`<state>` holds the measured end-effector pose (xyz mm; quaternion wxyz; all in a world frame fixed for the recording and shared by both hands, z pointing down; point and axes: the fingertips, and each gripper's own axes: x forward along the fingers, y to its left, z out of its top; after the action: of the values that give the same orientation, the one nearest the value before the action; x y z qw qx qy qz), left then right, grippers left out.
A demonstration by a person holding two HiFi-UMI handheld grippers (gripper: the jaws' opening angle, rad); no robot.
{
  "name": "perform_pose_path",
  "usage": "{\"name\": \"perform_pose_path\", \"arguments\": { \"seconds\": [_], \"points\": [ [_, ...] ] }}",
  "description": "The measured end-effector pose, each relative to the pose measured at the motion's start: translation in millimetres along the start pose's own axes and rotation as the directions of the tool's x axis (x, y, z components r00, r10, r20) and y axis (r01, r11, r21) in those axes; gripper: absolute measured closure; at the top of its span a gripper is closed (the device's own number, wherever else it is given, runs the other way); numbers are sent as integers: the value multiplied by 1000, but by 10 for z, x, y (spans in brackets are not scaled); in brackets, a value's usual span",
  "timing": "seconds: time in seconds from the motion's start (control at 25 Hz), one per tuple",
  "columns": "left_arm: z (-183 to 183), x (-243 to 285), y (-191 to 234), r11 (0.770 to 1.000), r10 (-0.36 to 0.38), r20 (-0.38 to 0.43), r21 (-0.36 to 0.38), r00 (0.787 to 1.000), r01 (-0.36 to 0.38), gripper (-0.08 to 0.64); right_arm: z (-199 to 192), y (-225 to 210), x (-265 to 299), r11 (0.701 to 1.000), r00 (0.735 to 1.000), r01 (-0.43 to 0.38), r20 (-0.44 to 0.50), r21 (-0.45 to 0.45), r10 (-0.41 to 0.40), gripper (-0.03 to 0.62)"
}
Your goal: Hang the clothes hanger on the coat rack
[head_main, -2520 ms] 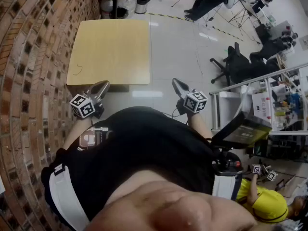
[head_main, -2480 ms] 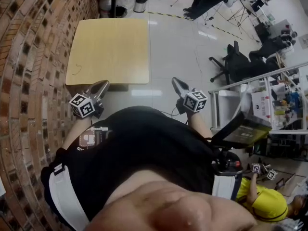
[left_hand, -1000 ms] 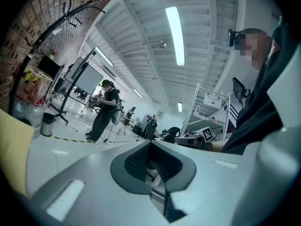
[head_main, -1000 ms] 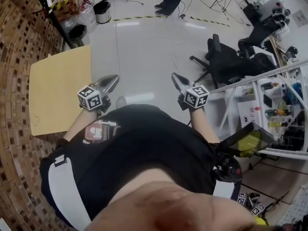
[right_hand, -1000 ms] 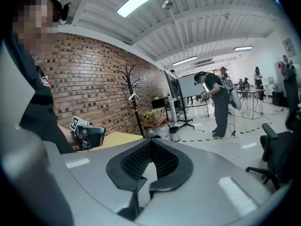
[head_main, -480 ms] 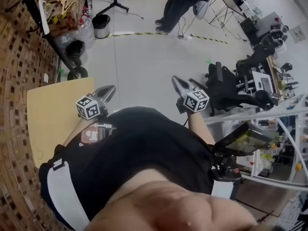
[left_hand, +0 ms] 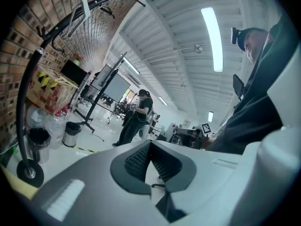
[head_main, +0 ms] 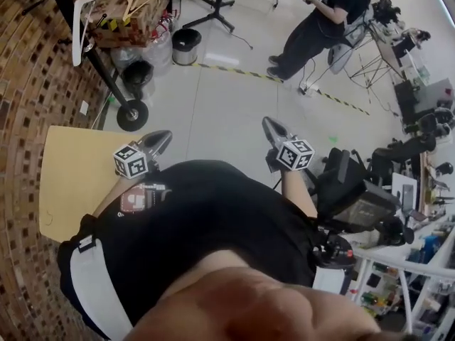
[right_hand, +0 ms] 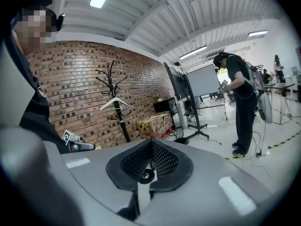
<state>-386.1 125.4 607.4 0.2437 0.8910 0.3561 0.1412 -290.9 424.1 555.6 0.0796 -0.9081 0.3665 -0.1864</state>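
Note:
The black coat rack (head_main: pixel 92 55) stands on a round base by the brick wall, at the head view's top left. A white clothes hanger (head_main: pixel 77 20) hangs from one of its hooks. The right gripper view shows the same rack (right_hand: pixel 120 117) with the hanger (right_hand: pixel 115 102) on it, far ahead. In the left gripper view the rack's pole (left_hand: pixel 21 102) curves up the left edge. My left gripper (head_main: pixel 162 137) and right gripper (head_main: pixel 269 124) are held in front of my body, both shut and empty. Their jaws meet with nothing between them in the left gripper (left_hand: pixel 150 145) and right gripper (right_hand: pixel 151 145) views.
A yellow table (head_main: pixel 67 183) is at my left, against the brick wall. A cardboard box (head_main: pixel 131 9) and two bins (head_main: pixel 186 46) stand near the rack. A person in black (head_main: pixel 320 20) stands farther off. Black office chairs (head_main: pixel 355 190) are at my right.
The view has swung round: the table has slid off to the left and the coat rack with its hanger has come into sight. Both grippers stay shut in front of my body.

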Motion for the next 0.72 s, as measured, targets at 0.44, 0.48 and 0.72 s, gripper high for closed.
{"name": "perform_pose_path", "arguments": {
  "seconds": [0.44, 0.48, 0.72],
  "points": [
    [854, 1508, 448, 980, 193, 135, 17, 972, -197, 560, 949, -1306, 1238, 959, 963, -259, -110, -118, 247, 578],
    [909, 1570, 498, 979, 198, 137, 22, 971, -202, 560, 989, -1362, 1343, 955, 959, -272, -113, -119, 259, 578],
    [1267, 1879, 1151, 974, 218, 155, 32, 964, -226, 560, 1234, -1626, 2164, 943, 948, -306, -128, -129, 290, 578]
  ]
}}
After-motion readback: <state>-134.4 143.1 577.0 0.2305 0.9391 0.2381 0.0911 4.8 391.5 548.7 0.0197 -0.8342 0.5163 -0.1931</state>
